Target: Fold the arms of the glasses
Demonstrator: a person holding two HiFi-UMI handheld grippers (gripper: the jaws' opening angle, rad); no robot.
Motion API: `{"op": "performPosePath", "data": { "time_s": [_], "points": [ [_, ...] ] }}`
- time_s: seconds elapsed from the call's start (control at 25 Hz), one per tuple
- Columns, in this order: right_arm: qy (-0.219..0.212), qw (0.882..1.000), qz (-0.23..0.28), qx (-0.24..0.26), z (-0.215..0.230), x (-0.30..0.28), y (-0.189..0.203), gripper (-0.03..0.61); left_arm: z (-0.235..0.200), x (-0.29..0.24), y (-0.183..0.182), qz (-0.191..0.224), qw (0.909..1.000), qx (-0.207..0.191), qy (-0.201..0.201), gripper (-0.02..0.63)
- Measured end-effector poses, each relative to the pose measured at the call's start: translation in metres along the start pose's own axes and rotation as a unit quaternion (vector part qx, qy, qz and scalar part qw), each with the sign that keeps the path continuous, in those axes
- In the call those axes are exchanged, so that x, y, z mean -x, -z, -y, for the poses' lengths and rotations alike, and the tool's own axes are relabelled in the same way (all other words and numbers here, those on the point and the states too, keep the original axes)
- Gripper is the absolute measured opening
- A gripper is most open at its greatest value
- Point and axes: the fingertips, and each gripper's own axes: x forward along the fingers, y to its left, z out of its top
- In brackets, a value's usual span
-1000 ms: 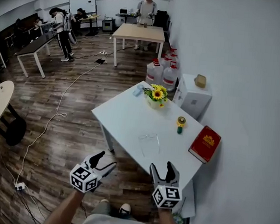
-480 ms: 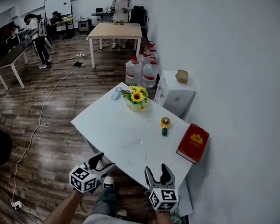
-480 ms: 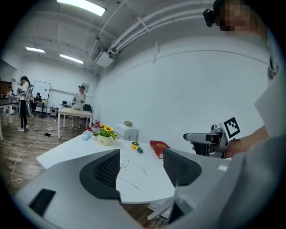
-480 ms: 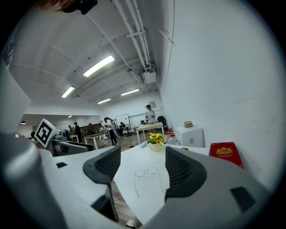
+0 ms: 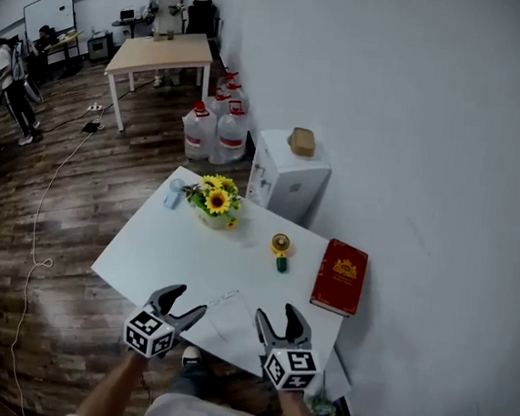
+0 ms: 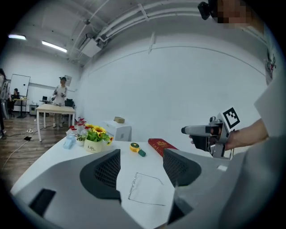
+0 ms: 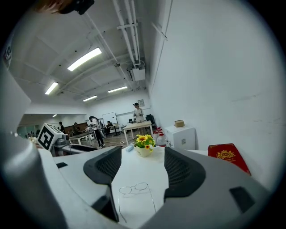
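Thin wire-framed glasses (image 5: 226,298) lie on the white table (image 5: 160,243) near its front edge, arms spread open. The left gripper view has the glasses (image 6: 144,190) on the tabletop beyond the jaws, and the right gripper view has the glasses (image 7: 134,189) likewise. My left gripper (image 5: 188,304) hovers at the table's front edge, just left of the glasses, open and empty. My right gripper (image 5: 277,316) hovers just right of them, also open and empty. Neither gripper touches the glasses.
A pot of sunflowers (image 5: 213,200) and a small blue item (image 5: 174,192) stand at the table's far side. A yellow and green gadget (image 5: 281,249) and a red book (image 5: 339,276) lie on its right. Behind are a white cabinet (image 5: 286,179), water jugs (image 5: 215,127) and the wall.
Both grippers have moved forward to the table's front edge and now flank the glasses. The table fills more of the head view. The jaws stay open.
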Motion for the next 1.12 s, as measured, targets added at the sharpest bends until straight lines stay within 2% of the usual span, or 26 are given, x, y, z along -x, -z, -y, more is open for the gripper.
{"op": "performPosePath", "data": {
  "time_s": [0.2, 0.4, 0.52, 0.64, 0.8, 0.96, 1.0, 1.12],
  "points": [
    [0.025, 1.0, 0.01, -0.004, -0.011, -0.063, -0.02, 0.285, -0.05, -0.032, -0.008, -0.032, 0.9976, -0.014, 0.061, 0.291],
    [0.059, 0.998, 0.006, -0.022, -0.005, -0.098, -0.013, 0.284, -0.074, -0.057, -0.001, -0.085, 0.9859, -0.009, 0.144, 0.285],
    [0.069, 0.997, 0.001, -0.024, -0.005, -0.108, -0.006, 0.282, -0.083, -0.066, 0.008, -0.103, 0.9809, -0.007, 0.165, 0.285],
    [0.082, 0.996, -0.003, -0.028, 0.001, -0.114, -0.004, 0.282, -0.085, -0.078, 0.018, -0.119, 0.9749, 0.015, 0.188, 0.28],
    [0.092, 0.995, -0.014, -0.031, 0.011, -0.119, 0.005, 0.281, -0.079, -0.094, 0.04, -0.157, 0.9577, 0.066, 0.232, 0.262],
    [0.091, 0.995, -0.017, -0.028, 0.019, -0.123, 0.009, 0.281, -0.064, -0.102, 0.065, -0.208, 0.9278, 0.094, 0.296, 0.221],
    [0.091, 0.995, -0.017, -0.026, 0.022, -0.122, 0.01, 0.281, -0.061, -0.105, 0.073, -0.22, 0.9222, 0.096, 0.303, 0.219],
    [0.095, 0.995, -0.019, -0.024, 0.032, -0.119, 0.011, 0.279, -0.061, -0.121, 0.091, -0.253, 0.9151, 0.108, 0.295, 0.208]
  ]
}}
